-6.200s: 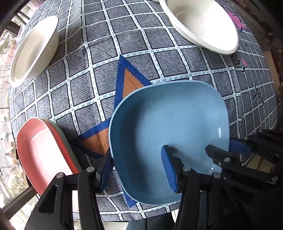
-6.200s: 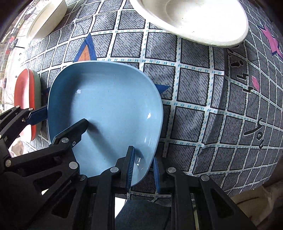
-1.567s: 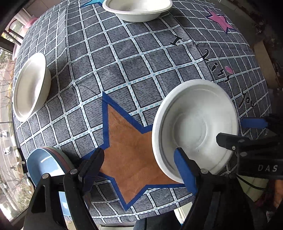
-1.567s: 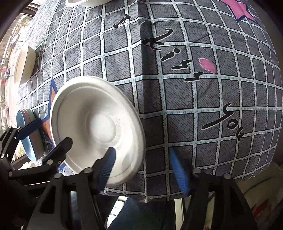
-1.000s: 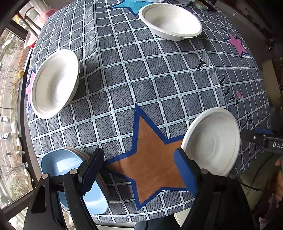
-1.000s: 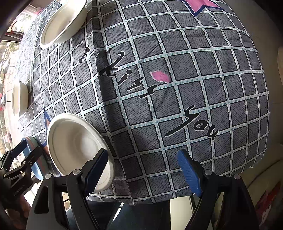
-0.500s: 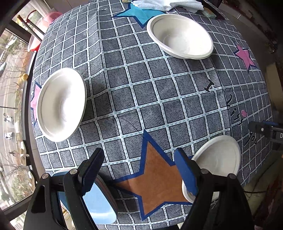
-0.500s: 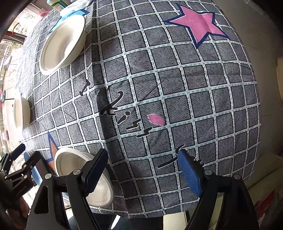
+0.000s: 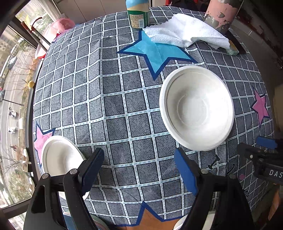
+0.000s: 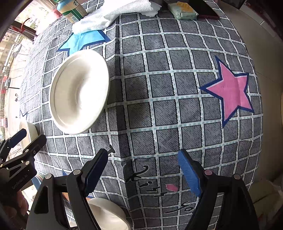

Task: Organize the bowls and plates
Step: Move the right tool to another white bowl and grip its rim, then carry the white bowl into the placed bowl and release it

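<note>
The left gripper hangs above the bench with its blue-padded fingers spread wide and nothing between them; under the gap lies only the grey checked cloth. Just beyond its right finger sits a large white bowl, upright on the cloth and apart from the pad. Beside its left finger, near the bench's window-side edge, lies a second white bowl, partly hidden by the black finger mount.

The right gripper is likewise released, its fingers wide apart over the black lettering printed on the cloth, grasping nothing. Ahead and to its left is the large white bowl. Close below its left finger, at the near edge of the bench, a third white bowl shows in part. The left gripper's black frame enters this view at the lower left, with the small bowl behind it.

Farther out, at the far side of the bench, lie a crumpled white towel, a green-labelled bottle and a small packet
</note>
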Available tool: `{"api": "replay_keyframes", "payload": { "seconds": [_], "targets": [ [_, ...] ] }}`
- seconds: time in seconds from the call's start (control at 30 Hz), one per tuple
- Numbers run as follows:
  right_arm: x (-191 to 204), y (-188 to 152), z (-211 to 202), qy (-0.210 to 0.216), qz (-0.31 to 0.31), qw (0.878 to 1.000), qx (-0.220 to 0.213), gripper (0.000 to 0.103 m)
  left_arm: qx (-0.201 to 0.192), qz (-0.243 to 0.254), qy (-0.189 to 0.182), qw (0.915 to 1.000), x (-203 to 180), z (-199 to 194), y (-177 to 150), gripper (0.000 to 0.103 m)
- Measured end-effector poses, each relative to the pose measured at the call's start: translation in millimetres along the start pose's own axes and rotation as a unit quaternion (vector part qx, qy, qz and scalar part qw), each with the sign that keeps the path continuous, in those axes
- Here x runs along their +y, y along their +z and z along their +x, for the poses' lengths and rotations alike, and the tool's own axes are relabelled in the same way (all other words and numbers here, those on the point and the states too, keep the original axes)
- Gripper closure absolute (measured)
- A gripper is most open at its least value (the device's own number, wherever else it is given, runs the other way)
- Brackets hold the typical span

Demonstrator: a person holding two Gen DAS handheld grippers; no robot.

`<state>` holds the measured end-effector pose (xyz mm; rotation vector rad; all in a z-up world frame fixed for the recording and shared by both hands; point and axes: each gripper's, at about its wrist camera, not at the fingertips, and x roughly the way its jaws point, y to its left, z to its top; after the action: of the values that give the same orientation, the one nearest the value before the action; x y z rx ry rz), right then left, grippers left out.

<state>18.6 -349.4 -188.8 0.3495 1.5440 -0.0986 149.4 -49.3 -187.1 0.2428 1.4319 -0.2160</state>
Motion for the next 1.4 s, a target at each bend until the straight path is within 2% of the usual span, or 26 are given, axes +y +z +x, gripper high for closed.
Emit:
{"api": "replay_keyframes", "payload": {
  "seconds": [0.2,0.37,0.43,0.5,0.53,0.57,0.6,0.63,0.67,0.73,0.8,1.07,1.23,1.4],
  "targets": [
    [18,61,7,0.015,0.003,1.000,-0.015,0.021,-0.009,-0.013,0.000,0.9999,-5,27,44,0.019],
    [18,108,24,0.014,0.003,1.000,-0.010,0.021,0.018,-0.013,-0.010,0.9997,-5,61,73,0.020],
    [20,119,31,0.018,0.000,1.000,-0.006,0.021,0.029,-0.011,-0.024,0.9992,-6,72,79,0.032],
    [28,130,40,0.022,-0.002,1.000,-0.004,0.030,0.037,-0.016,-0.053,0.9978,-6,77,85,0.041],
    [30,134,38,0.018,-0.006,1.000,-0.011,0.030,0.032,-0.014,-0.053,0.9980,-11,77,87,0.043],
    [34,139,37,0.016,-0.014,1.000,-0.018,0.039,0.029,-0.008,-0.058,0.9978,-13,77,90,0.049],
    [42,140,37,0.014,-0.024,0.999,-0.023,0.056,0.028,-0.001,-0.064,0.9975,-17,76,94,0.056],
    [47,144,37,0.015,-0.032,0.999,-0.022,0.066,0.030,0.008,-0.071,0.9970,-30,78,107,0.062],
    [54,147,41,0.022,-0.034,0.999,-0.013,0.077,0.033,0.017,-0.073,0.9967,-47,73,104,0.069],
    [65,152,44,0.018,-0.035,0.999,-0.010,0.080,0.029,0.029,-0.061,0.9973,-60,70,103,0.069],
    [68,153,45,0.014,-0.036,0.999,-0.009,0.081,0.030,0.028,-0.066,0.9969,-65,69,97,0.069],
    [76,115,55,0.027,-0.039,0.999,0.025,0.080,0.044,0.060,-0.064,0.9952,-81,68,40,0.069],
    [87,94,59,0.050,-0.032,0.997,0.051,0.080,0.050,0.060,-0.060,0.9951,-84,66,3,0.068],
    [98,91,54,0.040,-0.031,0.998,0.047,0.080,0.058,0.044,-0.061,0.9955,-82,61,-6,0.066]
  ]
}}
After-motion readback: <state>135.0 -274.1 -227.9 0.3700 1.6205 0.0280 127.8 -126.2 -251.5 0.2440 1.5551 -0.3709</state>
